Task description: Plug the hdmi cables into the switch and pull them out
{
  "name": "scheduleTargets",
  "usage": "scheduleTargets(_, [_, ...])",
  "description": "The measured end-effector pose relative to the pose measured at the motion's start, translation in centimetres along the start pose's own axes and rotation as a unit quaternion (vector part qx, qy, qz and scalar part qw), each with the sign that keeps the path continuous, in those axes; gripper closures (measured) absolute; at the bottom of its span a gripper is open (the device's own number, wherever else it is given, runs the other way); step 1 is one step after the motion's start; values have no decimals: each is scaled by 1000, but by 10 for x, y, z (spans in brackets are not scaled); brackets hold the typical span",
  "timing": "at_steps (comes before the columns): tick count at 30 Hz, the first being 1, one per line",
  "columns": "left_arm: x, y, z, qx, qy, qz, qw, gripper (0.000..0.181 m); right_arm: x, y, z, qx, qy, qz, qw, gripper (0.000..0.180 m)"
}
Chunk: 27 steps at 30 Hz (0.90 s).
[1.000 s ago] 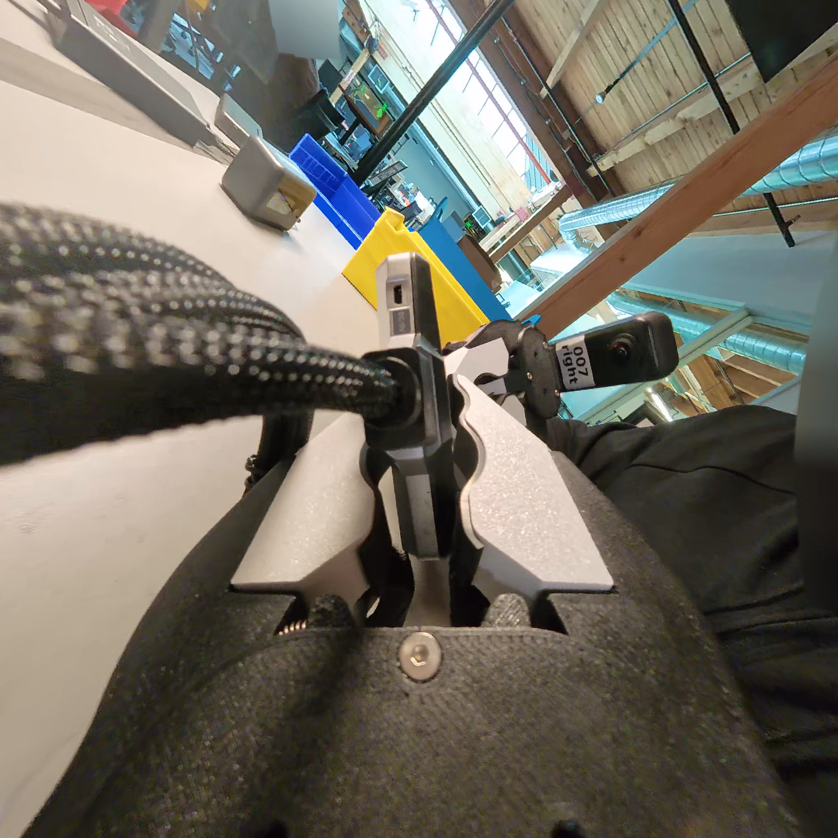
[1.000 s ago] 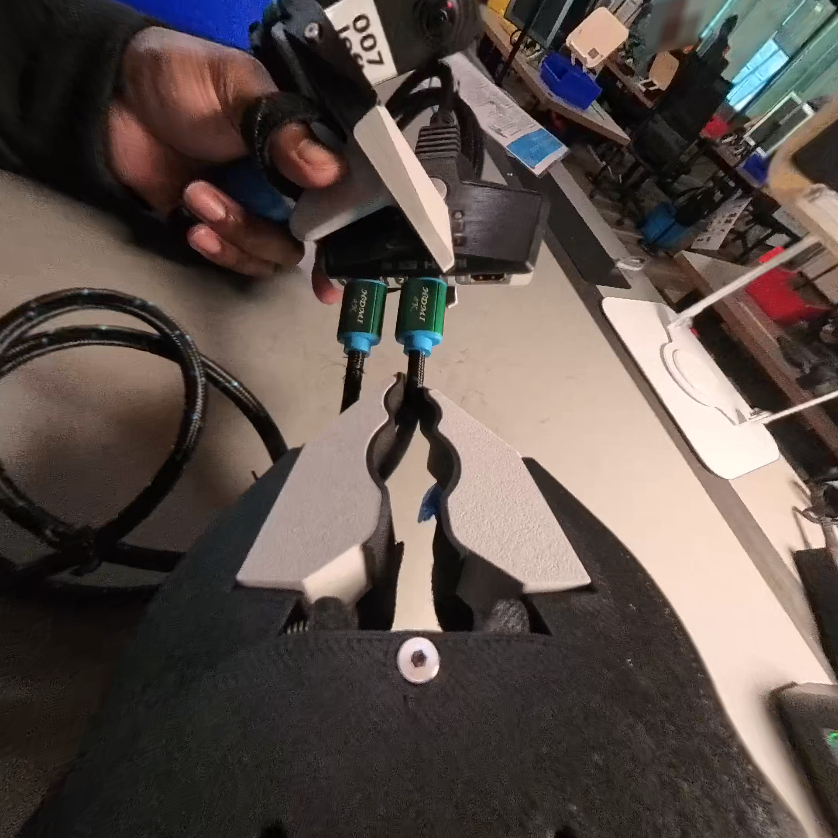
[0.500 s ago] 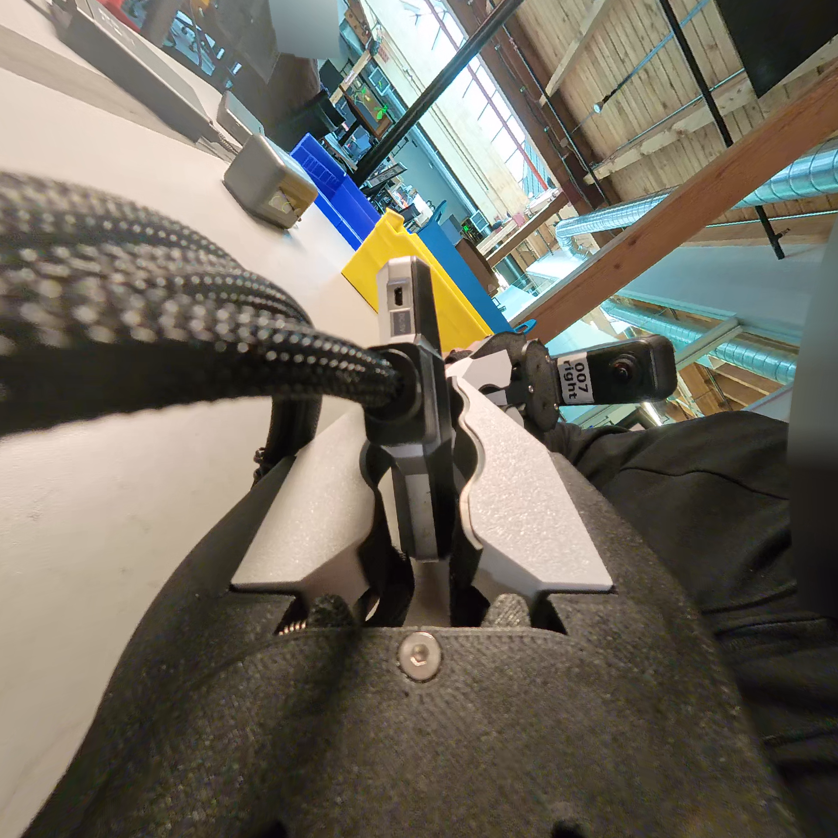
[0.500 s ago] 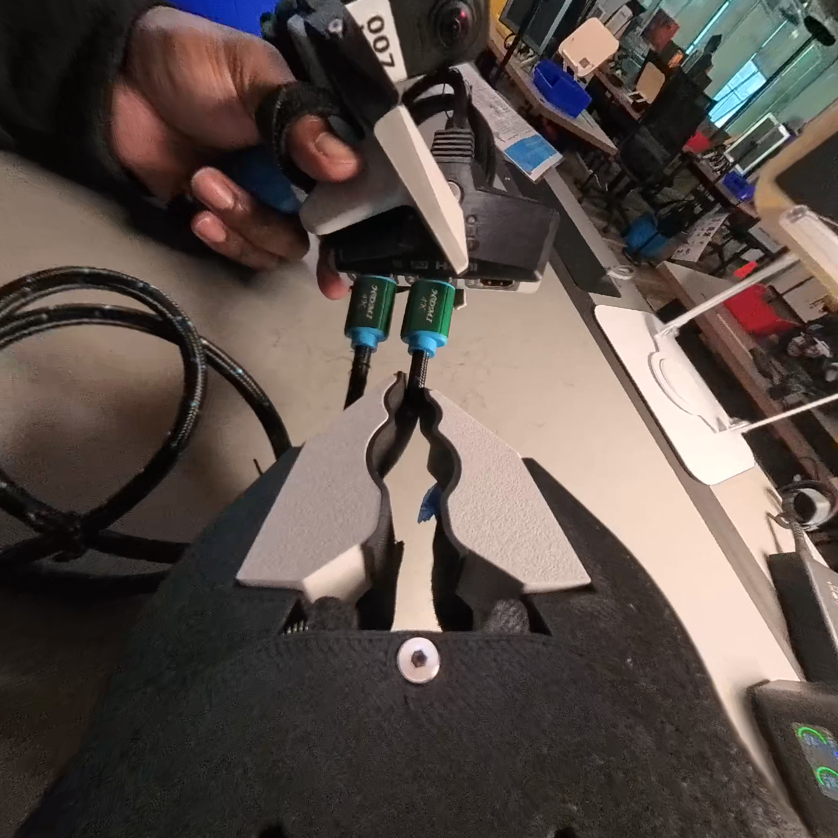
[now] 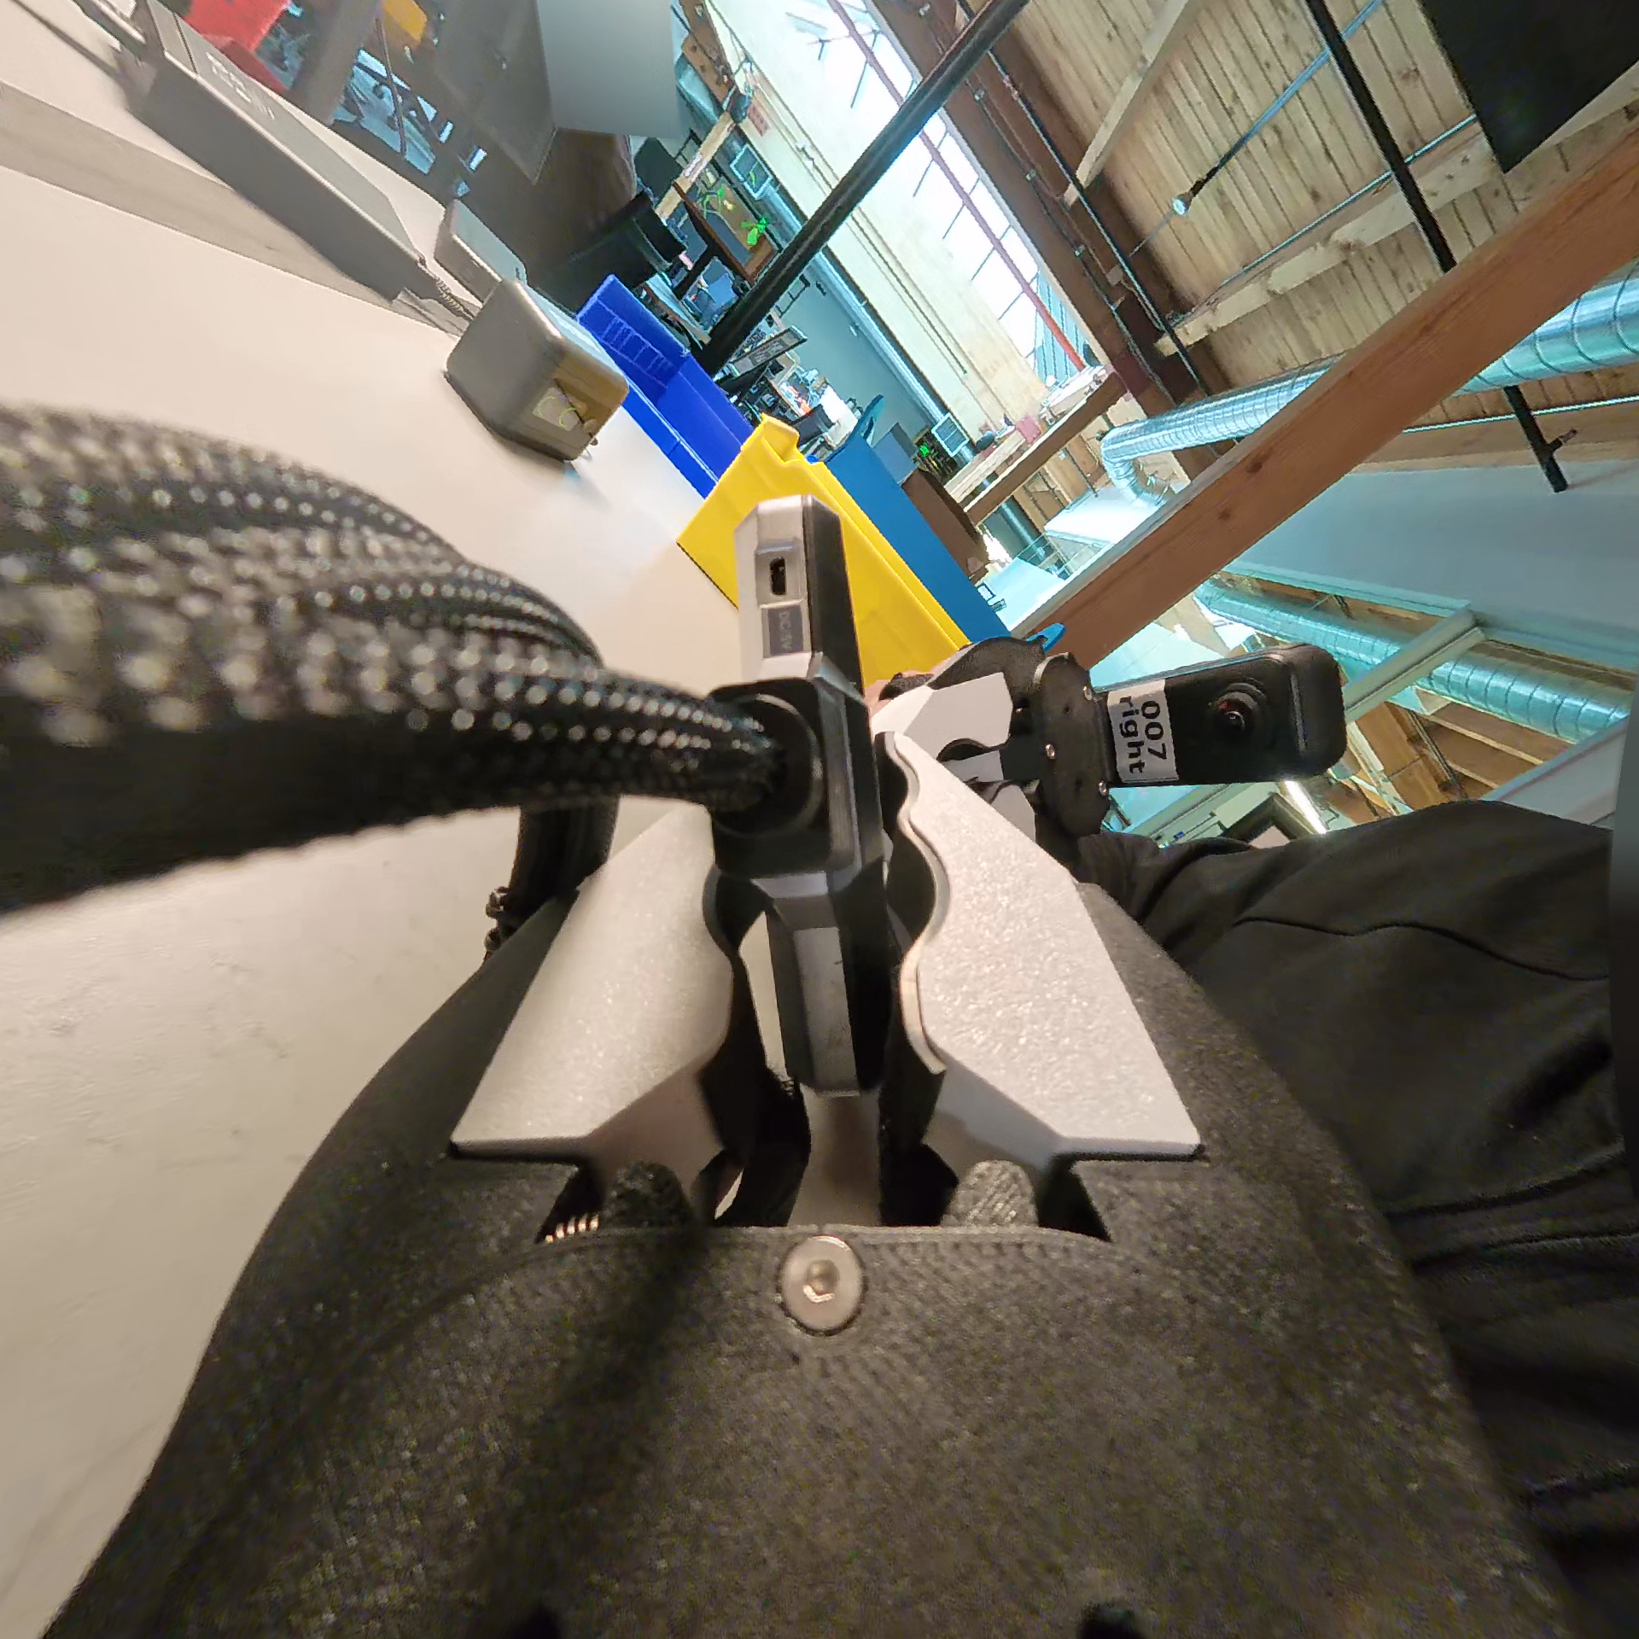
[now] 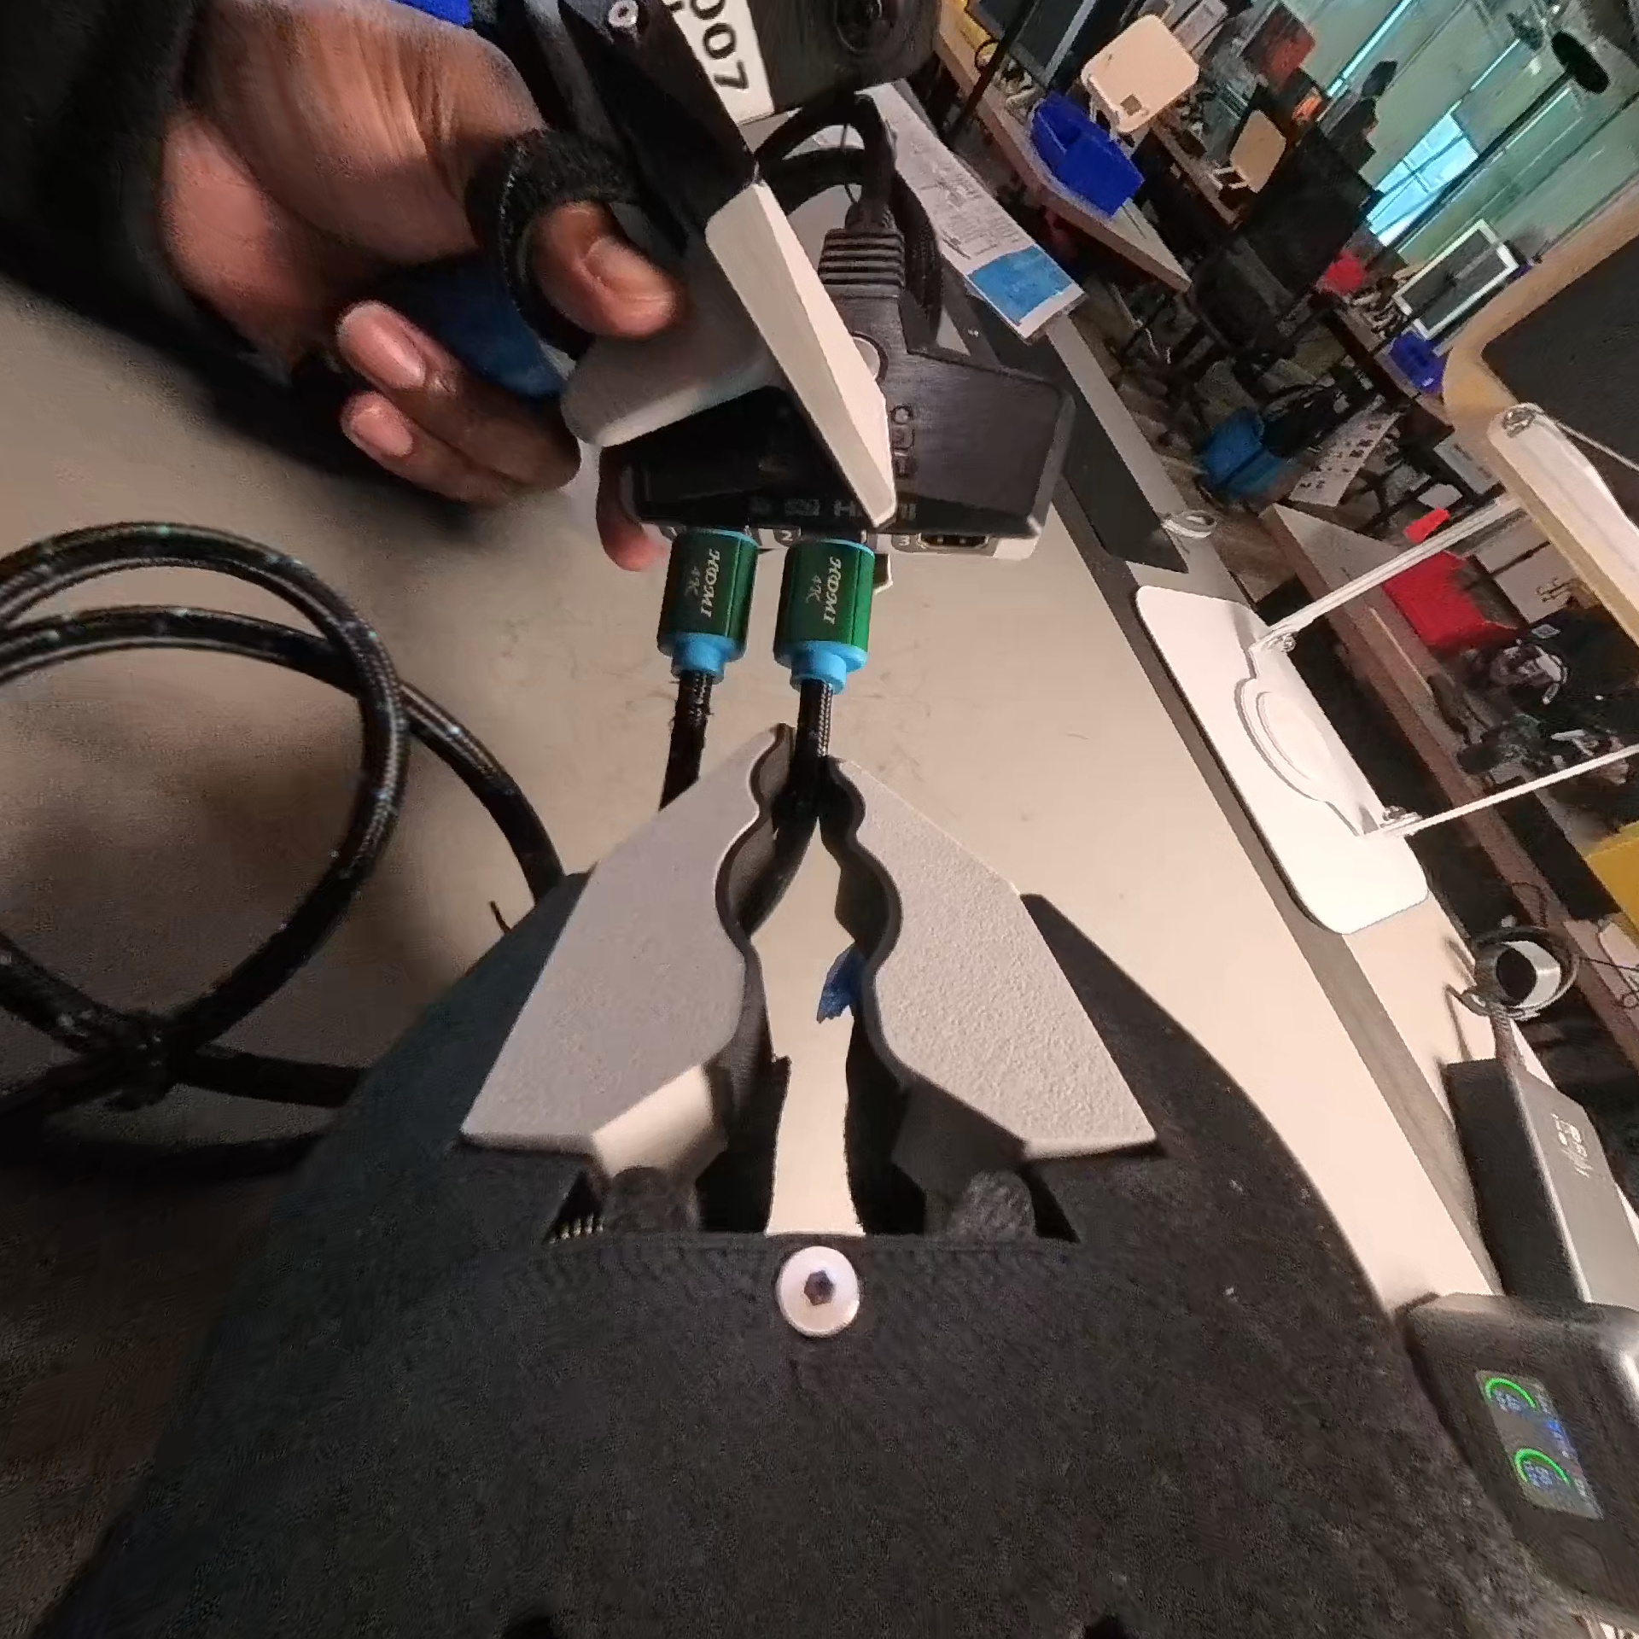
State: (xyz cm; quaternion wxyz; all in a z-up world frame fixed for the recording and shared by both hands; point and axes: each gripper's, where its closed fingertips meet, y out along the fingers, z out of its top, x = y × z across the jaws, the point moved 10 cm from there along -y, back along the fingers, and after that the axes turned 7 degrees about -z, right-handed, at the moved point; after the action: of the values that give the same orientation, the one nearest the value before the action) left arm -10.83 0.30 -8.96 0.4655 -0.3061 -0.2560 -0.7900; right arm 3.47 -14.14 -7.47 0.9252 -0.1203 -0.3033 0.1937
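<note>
My left gripper (image 5: 811, 798) is shut on the black and silver HDMI switch (image 5: 798, 603) and holds it edge-on above the table. A thick black braided cable (image 5: 355, 692) is plugged into its left side. In the right wrist view, two green HDMI plugs (image 6: 705, 599) (image 6: 825, 603) sit in the first two ports of the switch (image 6: 976, 443). The third port is empty. My right gripper (image 6: 811, 754) is shut on the thin braided cable (image 6: 814, 714) just below the second plug. A hand (image 6: 355, 177) holds the left gripper (image 6: 869, 497). The right gripper also shows in the left wrist view (image 5: 958, 709).
Coiled black cable (image 6: 381, 709) lies on the table at the left. A white lamp base (image 6: 1286, 736), a grey adapter (image 6: 1534, 1171) and a power unit with a lit screen (image 6: 1534, 1437) stand at the right. A grey box (image 5: 532, 381), a blue bin (image 5: 647, 355) and a yellow bin (image 5: 896, 612) are by the table edge. Left tips to right tips: about 5 centimetres. The grey adapter (image 6: 1534, 1171) is about equally far from each gripper, around 40 centimetres. It turns up in the left wrist view (image 5: 307, 182) as well.
Both grippers keep their holds and both green plugs stay in their ports. The views have shifted slightly, and the power unit has come into the right wrist view.
</note>
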Motion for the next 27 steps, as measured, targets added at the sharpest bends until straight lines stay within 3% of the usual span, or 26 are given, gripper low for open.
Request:
scheduleTargets(16, [-1,0,1,3,3,11,1000,159,1,1,-5,-1,45,14,999,172])
scheduleTargets(21, [-19,-43,20,152,-72,29,985,160,10,-13,-18,-9,45,-4,999,173])
scheduleTargets(27, [-14,-25,14,71,-27,50,996,159,40,-19,-37,-58,122,-15,991,172])
